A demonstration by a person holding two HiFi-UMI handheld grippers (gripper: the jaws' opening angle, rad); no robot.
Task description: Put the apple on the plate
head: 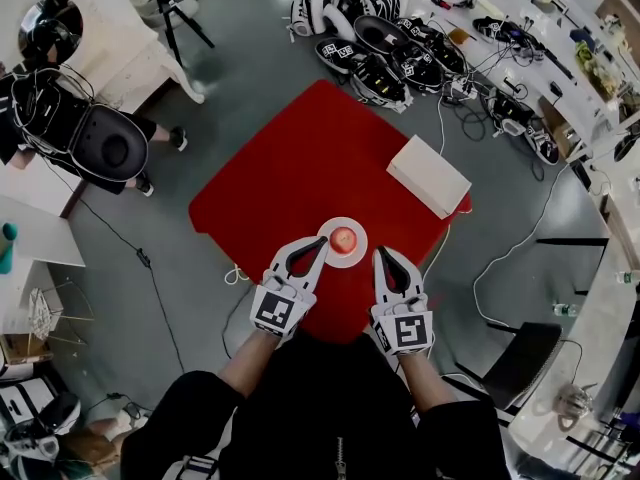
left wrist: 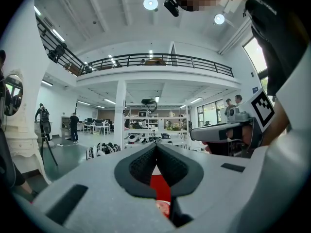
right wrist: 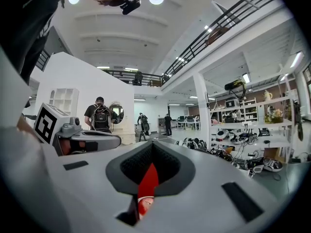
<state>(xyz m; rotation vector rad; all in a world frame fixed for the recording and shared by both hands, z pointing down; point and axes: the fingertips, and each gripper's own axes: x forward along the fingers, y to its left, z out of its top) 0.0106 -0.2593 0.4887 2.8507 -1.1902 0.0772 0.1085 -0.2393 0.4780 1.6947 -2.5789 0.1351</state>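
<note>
A red apple (head: pixel 343 238) sits on a small white plate (head: pixel 358 253) near the front edge of the red table (head: pixel 300 168). My left gripper (head: pixel 321 244) is shut and empty, its tips at the plate's left rim. Just right of the plate, my right gripper (head: pixel 380 254) is also shut with nothing in it. In the left gripper view the left gripper (left wrist: pixel 156 144) has its jaws closed, with the apple (left wrist: pixel 163 208) glimpsed low through the gap. The right gripper (right wrist: pixel 153 142) likewise shows closed jaws in its own view, and the apple (right wrist: pixel 145 206) peeks below them.
A white box (head: pixel 428 175) lies on the table's right side. On the floor beyond the table lie several black-and-white helmets (head: pixel 370 43) and cables (head: pixel 500 258). A black chair (head: pixel 105 143) stands at the left, and a dark stool (head: pixel 520 358) at the right.
</note>
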